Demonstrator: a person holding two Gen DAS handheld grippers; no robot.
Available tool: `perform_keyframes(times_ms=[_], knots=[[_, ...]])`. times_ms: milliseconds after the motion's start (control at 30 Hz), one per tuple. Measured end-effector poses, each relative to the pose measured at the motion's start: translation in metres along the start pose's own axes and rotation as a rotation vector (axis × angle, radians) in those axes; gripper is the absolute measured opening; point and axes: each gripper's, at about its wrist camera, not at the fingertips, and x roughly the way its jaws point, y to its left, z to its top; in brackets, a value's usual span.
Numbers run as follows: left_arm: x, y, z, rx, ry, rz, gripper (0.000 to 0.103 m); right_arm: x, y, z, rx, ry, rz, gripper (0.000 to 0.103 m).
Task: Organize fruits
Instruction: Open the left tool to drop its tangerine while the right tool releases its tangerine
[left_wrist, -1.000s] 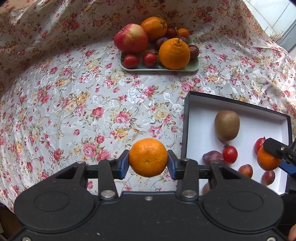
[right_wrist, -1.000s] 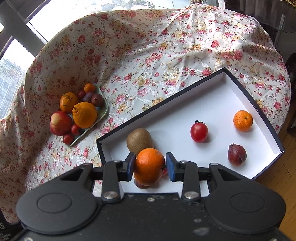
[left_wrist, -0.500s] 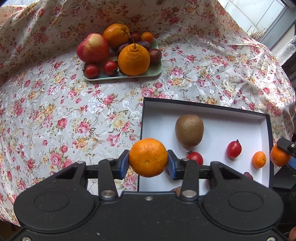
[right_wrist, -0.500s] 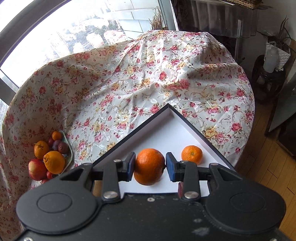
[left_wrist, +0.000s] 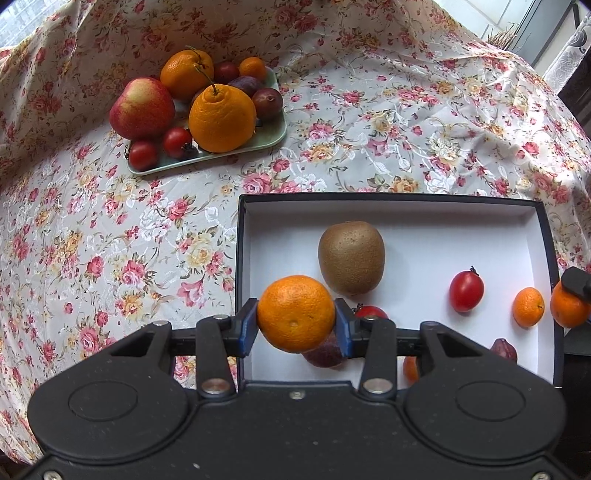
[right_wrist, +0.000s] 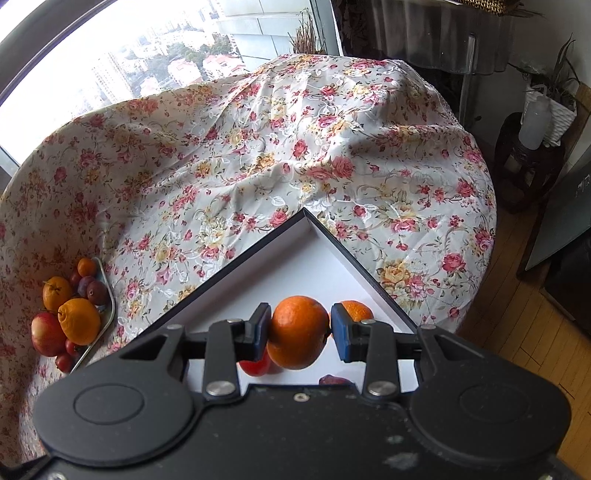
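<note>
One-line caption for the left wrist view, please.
Left gripper holds a mandarin over the white box, above the kiwi and tomatoes.

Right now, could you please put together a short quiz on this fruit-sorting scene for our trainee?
1. True or false: the left gripper is shut on an orange.
2. Which fruit lies in the box? A. kiwi B. apple C. big stemmed orange
3. Fill in: the apple rests on the green ____ on the floral tablecloth.

Key
1. True; the right gripper also grips an orange.
2. A; the other two sit outside the box.
3. Tray.
</note>
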Motion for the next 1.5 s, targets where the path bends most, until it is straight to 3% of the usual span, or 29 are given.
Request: perform_keyframes(times_ms=[600,733,1067,1500], knots=[[0.012,-0.006,0.0,-0.007,0.029,0.006,0.051,0.007,0.0,-0.003,-0.047,0.008,-0.011,0.037],[0.007,-0.005,0.0,-0.013,0.006,0.007,0.051,0.004,0.003,-0.004,-0.059,0.001,-0.003,0.037],[0.002,-0.002,-0.001,-0.019,0.003,0.003,0.051,-0.012,0.015,-0.009,-0.118,-0.104,-0.03,0.039],[-0.011,-0.002,-0.018,0.027,-0.012,0.02,0.052,-0.01,0.018,-0.015,-0.142,0.016,-0.003,0.039]])
